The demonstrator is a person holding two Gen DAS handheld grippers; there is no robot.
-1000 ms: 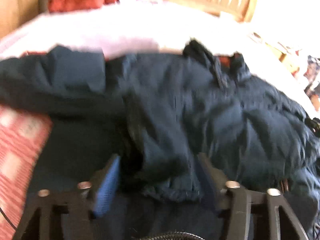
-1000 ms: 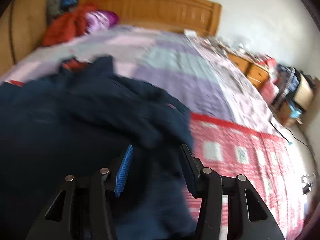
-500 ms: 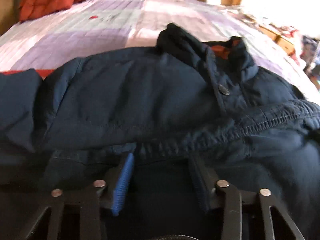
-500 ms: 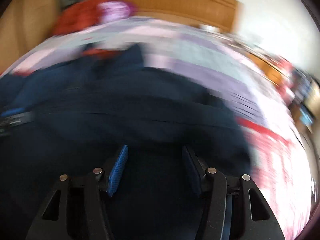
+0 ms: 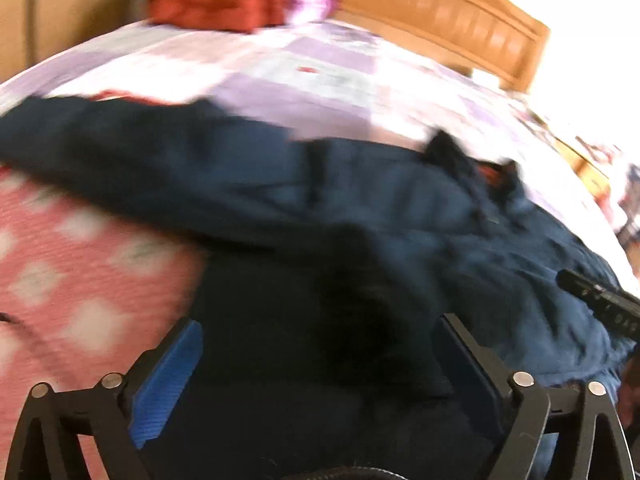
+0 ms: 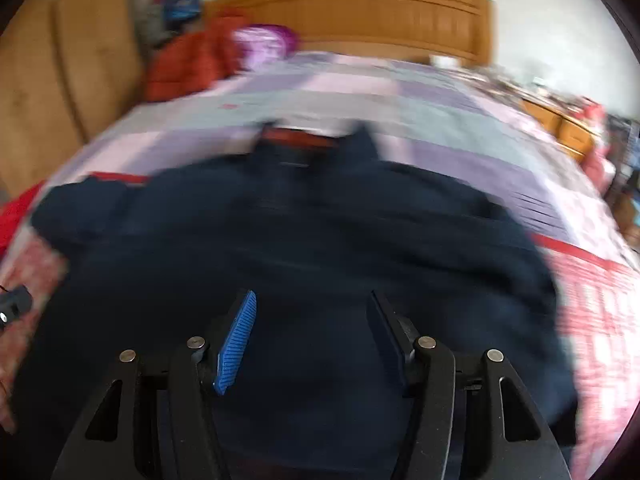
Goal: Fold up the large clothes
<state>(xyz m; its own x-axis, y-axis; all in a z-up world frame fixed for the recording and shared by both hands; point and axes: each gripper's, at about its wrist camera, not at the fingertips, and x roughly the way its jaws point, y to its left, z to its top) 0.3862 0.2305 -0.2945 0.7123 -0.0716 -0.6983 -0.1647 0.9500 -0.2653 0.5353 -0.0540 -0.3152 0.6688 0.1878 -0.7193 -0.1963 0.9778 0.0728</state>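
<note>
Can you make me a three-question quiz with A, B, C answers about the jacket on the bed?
1. Where does the jacket lie?
A. on the bed
B. on a chair
C. on the floor

2. What colour is the jacket?
A. yellow
B. dark blue
C. white

3. How are the jaws of the left hand-held gripper?
A. pinched shut on a sock
B. clamped on a pillow
C. wide open

Answers:
1. A, it spreads over the bed's quilt, below the wooden headboard.
2. B, navy in both views.
3. C, its jaws have just been opening and stand far apart, above the cloth without pinching it.
</note>
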